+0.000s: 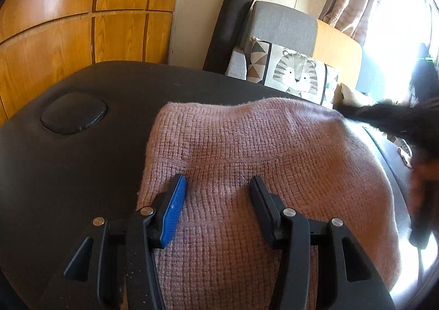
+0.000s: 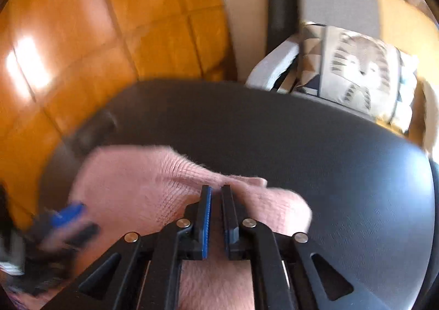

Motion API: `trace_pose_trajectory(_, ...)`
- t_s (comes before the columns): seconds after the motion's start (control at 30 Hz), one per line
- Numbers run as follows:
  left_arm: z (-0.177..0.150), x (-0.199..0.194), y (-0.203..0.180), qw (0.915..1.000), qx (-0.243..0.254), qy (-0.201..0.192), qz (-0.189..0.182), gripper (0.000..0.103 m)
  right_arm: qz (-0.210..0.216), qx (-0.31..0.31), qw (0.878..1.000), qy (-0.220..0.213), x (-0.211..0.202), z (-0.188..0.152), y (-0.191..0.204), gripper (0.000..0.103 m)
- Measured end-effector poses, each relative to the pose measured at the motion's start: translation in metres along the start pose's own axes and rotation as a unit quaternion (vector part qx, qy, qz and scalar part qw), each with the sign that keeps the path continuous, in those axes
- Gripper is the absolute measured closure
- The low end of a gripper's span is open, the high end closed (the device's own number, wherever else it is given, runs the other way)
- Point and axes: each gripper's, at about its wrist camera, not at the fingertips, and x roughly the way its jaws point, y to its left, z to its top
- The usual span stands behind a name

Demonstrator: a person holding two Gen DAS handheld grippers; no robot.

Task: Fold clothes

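Note:
A pink knitted sweater (image 1: 274, 151) lies folded on a dark padded table (image 1: 68, 172). My left gripper (image 1: 218, 181) hovers just over its near left part, jaws wide apart with nothing between them. In the right wrist view my right gripper (image 2: 216, 188) has its fingers nearly together, pinching a raised fold at the right edge of the sweater (image 2: 131, 178). That view is motion-blurred. The left gripper (image 2: 63, 216) shows there as a blur at the lower left. The right gripper (image 1: 422, 200) is a dark smear at the right edge of the left wrist view.
A round dark plug (image 1: 74, 113) sits in the table at far left. Behind the table stand a grey chair (image 1: 285, 24) with a tiger cushion (image 1: 296, 74), a black rolled mat (image 1: 233, 19) and wooden wardrobe doors (image 1: 68, 8). Bare table surface (image 2: 329, 172) lies right of the sweater.

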Motion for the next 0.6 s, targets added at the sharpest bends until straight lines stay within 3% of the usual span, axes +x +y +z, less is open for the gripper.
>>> trace_pose_trajectory(0.1, 0.000, 0.000, -0.001, 1.0000, 0.001, 0.000, 0.002, 0.052, 0.021, 0.026, 0.999, -0.031, -0.033, 0.000, -0.003, 0.089)
trace_pose_trajectory(0.17, -0.001, 0.000, -0.001, 1.0000, 0.003, -0.001, 0.003, 0.052, 0.030, 0.002, 0.999, -0.034, -0.042, -0.005, 0.008, 0.089)
trace_pose_trajectory(0.27, -0.001, -0.001, -0.001, 1.0000, 0.003, -0.002, 0.004, 0.052, 0.016, -0.047, 0.999, -0.010, -0.031, -0.017, 0.027, 0.089)
trace_pose_trajectory(0.37, -0.001, 0.000, -0.003, 1.0000, 0.007, -0.001, 0.006, 0.052, -0.014, -0.048, 0.999, 0.018, -0.005, -0.028, 0.020, 0.091)
trace_pose_trajectory(0.5, -0.001, 0.001, -0.007, 0.9998, 0.016, -0.001, 0.015, 0.052, -0.019, -0.019, 1.000, 0.001, 0.008, -0.039, 0.005, 0.093)
trace_pose_trajectory(0.6, -0.001, 0.000, -0.007, 0.9997, 0.018, -0.002, 0.019, 0.052, -0.023, -0.031, 0.999, 0.007, 0.005, -0.040, 0.005, 0.093)
